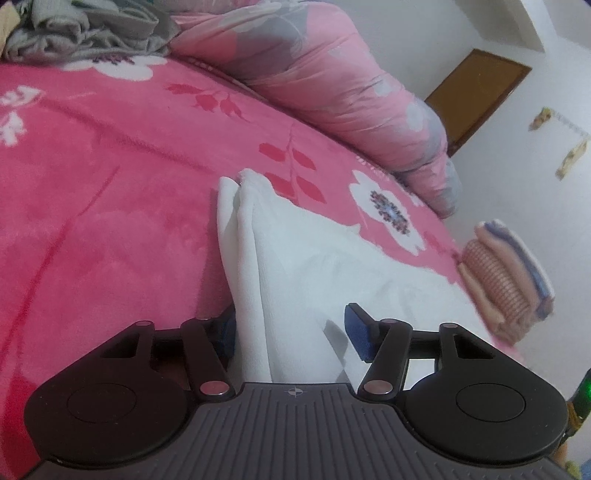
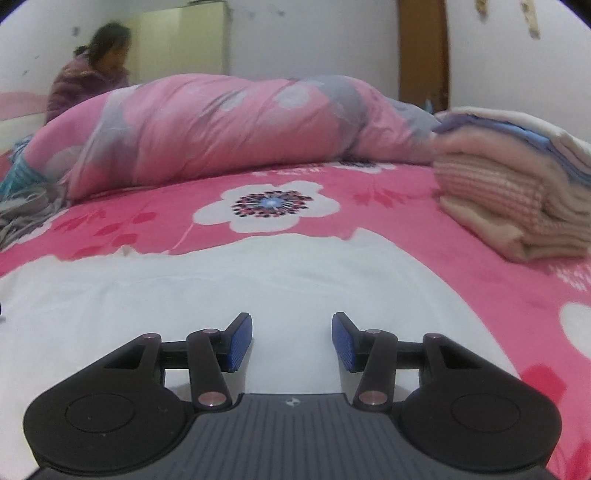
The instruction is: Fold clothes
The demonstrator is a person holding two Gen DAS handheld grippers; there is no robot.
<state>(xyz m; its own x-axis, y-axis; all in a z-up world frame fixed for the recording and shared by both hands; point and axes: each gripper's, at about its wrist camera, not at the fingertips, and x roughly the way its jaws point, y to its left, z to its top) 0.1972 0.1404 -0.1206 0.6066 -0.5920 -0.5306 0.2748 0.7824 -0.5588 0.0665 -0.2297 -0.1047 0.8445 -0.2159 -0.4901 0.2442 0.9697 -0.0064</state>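
Progress looks partial: a stack of folded clothes (image 2: 517,184) already sits at the right side of the bed, on the pink floral blanket (image 2: 369,192), so several pieces are apparently finished. The piece in hand is a white garment (image 2: 221,288), spread across the blanket in front of both grippers. In the left wrist view its left edge rises in a bunched, upright fold running back between the fingers of the left gripper (image 1: 291,332); the jaws stand apart, cloth lies between them, and the right pad is clear of it, so I judge this gripper open rather than clamped. The right gripper (image 2: 292,341) hovers over the flat part of the white garment with its jaws parted and nothing between them. A heap of grey, unfolded clothing (image 1: 85,33) lies at the far side of the bed beside a rolled pink quilt (image 1: 332,92), so more folding seems left. A person (image 2: 88,70) stands beyond the quilt.
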